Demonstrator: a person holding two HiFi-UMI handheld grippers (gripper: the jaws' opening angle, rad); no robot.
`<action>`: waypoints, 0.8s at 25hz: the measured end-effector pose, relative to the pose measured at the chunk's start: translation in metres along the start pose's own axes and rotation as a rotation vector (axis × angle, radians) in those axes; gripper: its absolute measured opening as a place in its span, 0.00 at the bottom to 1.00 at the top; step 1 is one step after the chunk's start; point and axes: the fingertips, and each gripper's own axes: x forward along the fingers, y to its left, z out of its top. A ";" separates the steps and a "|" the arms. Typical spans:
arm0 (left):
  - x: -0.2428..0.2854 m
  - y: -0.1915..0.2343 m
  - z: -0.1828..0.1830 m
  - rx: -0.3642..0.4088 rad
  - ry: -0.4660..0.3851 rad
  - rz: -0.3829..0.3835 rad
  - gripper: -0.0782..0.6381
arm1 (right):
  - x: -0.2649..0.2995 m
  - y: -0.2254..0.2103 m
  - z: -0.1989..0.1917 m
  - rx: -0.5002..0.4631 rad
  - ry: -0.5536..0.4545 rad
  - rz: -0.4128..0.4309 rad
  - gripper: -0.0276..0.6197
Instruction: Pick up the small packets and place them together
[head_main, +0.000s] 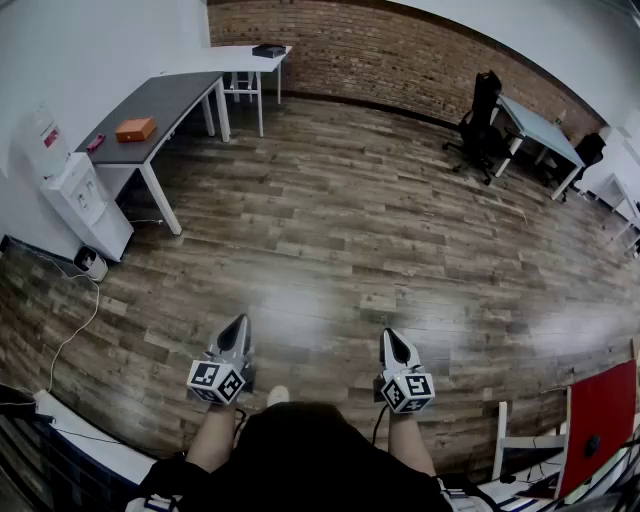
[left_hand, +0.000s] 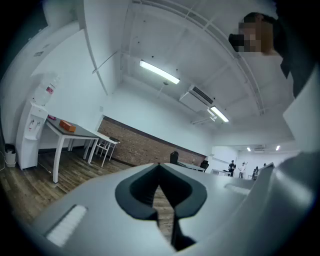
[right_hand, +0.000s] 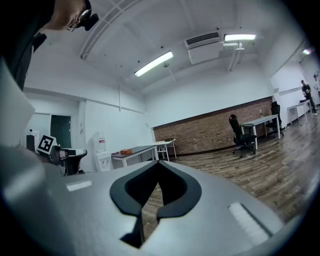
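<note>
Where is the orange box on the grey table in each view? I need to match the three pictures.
Head view: orange box at upper left, on the grey table.
Left gripper view: orange box at mid-left, on the same tabletop.
Right gripper view: orange box small, left of centre, just above the gripper body.
Shared landmark: the white water dispenser standing beside that table, seen in all three.

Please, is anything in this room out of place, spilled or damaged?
Nothing is spilled or damaged. One odd point: no small packets are in view. The left tongs and right tongs are both shut and empty above the brown wooden plank floor.
</note>
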 end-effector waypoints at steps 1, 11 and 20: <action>-0.002 -0.002 0.000 -0.003 0.000 -0.003 0.11 | -0.002 0.000 -0.001 0.002 0.001 0.002 0.04; -0.013 0.003 0.002 0.025 0.036 0.016 0.11 | 0.000 0.005 -0.019 0.028 0.041 0.028 0.04; 0.001 0.049 0.020 0.015 -0.008 0.001 0.11 | 0.040 0.024 -0.007 0.021 0.030 0.028 0.05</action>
